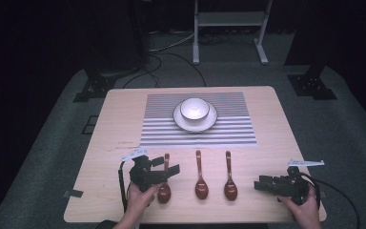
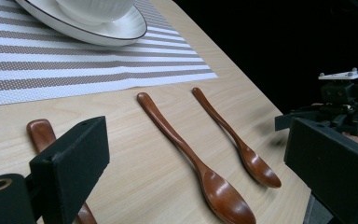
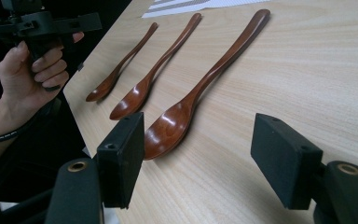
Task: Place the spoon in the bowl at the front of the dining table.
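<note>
Three spoons side by side near the front edge of the surface [image 1: 267,143], bowls toward the person: left spoon [image 1: 165,183], middle spoon [image 1: 200,181], right spoon [image 1: 229,182]. At 12 o'clock from them, a mat [image 1: 162,119] bearing a plate [image 1: 210,121] and a cup [image 1: 194,108].

Left claw [image 1: 167,166] wide open, empty, poised over the left spoon, whose handle [image 2: 39,133] passes beside one jaw in the left gripper view. Right claw [image 1: 259,184] also wide open, empty, hanging at 3 o'clock of the right spoon, aimed toward 9 o'clock at its bowl [image 3: 168,128].

Likely risks: a smooth, low, curved handle slipping out as the jaws close, or skidding along the surface instead of lifting. A jaw coming down on the handle could tip the spoon up. A sideways sweep by the right claw could knock the right spoon into the middle one. Too shallow a grip near the bowl could let the spoon swing and drop on the way to the plate.
</note>
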A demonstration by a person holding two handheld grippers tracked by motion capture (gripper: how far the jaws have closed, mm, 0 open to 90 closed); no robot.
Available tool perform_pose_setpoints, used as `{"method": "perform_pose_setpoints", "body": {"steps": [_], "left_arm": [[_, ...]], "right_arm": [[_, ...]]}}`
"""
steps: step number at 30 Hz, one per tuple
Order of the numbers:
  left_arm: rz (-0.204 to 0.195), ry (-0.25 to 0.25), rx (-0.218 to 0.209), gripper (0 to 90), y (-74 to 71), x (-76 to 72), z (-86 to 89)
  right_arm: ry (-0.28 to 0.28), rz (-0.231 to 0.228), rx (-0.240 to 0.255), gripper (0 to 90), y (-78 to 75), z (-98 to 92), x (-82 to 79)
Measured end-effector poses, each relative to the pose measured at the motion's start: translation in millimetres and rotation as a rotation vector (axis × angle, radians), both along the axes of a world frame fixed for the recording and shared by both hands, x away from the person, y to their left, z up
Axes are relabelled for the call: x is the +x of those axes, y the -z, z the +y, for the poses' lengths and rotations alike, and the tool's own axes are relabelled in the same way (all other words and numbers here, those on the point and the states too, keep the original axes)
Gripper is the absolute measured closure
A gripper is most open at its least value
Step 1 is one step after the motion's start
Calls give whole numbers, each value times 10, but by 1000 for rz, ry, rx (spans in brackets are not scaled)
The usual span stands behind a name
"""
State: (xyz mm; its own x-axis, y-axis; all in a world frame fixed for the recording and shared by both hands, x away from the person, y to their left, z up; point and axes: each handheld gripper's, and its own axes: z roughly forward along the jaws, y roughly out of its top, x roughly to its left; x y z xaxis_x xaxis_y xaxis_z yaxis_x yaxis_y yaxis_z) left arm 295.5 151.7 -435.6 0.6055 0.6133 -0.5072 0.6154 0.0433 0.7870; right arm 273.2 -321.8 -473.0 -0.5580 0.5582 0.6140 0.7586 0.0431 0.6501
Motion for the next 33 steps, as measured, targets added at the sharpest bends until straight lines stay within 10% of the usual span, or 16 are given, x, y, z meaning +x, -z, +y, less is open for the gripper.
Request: {"method": "perform_pose_setpoints", "body": {"steps": [33], "left_arm": [[-3,158,36,55,13,-116,-456]], "right_arm": [[-65,14,-67,324,-170,284,310]]}}
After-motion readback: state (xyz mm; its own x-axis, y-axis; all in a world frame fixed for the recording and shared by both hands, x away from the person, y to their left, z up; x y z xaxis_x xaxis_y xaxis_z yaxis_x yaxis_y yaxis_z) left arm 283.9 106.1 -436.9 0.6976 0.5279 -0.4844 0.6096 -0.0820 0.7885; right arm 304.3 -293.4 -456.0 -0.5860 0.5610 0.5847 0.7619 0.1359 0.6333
